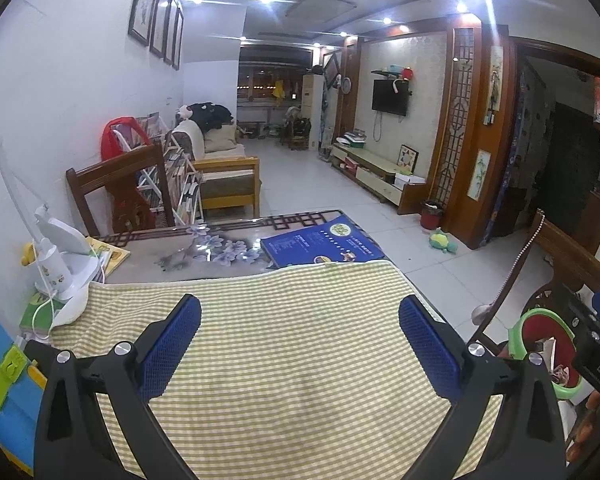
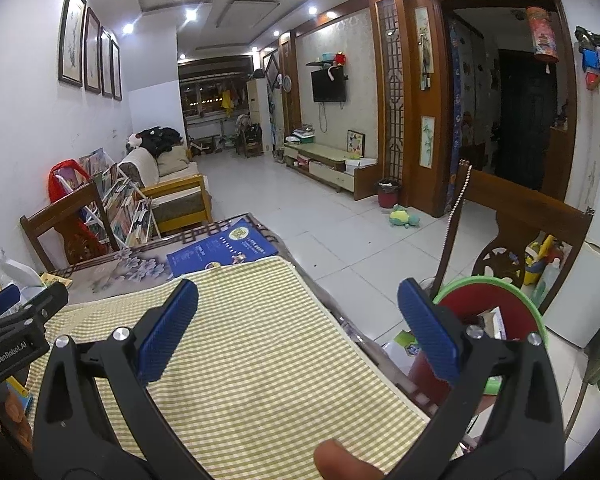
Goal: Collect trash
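Observation:
My left gripper (image 1: 300, 322) is open and empty above a yellow checked cloth (image 1: 284, 360) on the table. My right gripper (image 2: 298, 316) is open and empty over the cloth's (image 2: 236, 360) right edge. A red trash bin with a green rim (image 2: 496, 308) stands beside the table at the right, with paper scraps inside; its right pad (image 2: 426, 334) is in front of it. The bin also shows at the right edge of the left wrist view (image 1: 544, 344). The other gripper shows at the left edge of the right wrist view (image 2: 16, 332). No loose trash shows on the cloth.
A blue book (image 1: 324, 244) lies past the cloth on the flowered table top (image 1: 204, 248). A white desk lamp (image 1: 60, 268) and toys stand at the table's left. Wooden chairs stand at the far left (image 1: 116, 184) and the right (image 2: 516, 232). A finger (image 2: 340, 460) shows at the bottom.

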A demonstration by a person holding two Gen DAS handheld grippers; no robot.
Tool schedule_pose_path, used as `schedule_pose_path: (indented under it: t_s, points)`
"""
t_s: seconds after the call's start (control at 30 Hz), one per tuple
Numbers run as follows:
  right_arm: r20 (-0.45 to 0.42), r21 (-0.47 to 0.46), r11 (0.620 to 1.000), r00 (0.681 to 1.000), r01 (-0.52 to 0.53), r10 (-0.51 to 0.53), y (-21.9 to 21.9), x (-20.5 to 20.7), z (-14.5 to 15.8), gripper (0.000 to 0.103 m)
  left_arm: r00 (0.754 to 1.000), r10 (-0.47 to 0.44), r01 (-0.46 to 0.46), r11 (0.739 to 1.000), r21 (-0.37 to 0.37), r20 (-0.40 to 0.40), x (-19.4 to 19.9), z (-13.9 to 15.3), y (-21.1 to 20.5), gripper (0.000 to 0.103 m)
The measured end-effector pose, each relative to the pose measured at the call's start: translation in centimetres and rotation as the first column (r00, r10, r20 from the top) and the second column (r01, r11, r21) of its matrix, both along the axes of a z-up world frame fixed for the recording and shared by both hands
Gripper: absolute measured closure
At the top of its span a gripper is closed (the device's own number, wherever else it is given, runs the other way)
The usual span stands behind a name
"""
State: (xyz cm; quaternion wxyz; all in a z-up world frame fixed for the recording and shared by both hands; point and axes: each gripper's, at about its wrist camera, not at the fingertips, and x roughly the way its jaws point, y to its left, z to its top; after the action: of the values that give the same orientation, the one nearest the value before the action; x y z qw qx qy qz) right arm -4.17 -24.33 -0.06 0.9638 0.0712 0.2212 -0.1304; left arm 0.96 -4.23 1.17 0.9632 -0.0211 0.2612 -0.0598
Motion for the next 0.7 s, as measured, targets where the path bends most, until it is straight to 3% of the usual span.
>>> schedule_pose_path:
  t_s: [0.7]
  points:
    - [-0.067, 0.015, 1.0, 0.997, -0.022, 0.023, 0.0, 1.9, -2.0, 0.005, 0.999, 0.024, -0.024, 1.0, 0.011, -0.028, 0.9, -0.8, 0.2, 0.008]
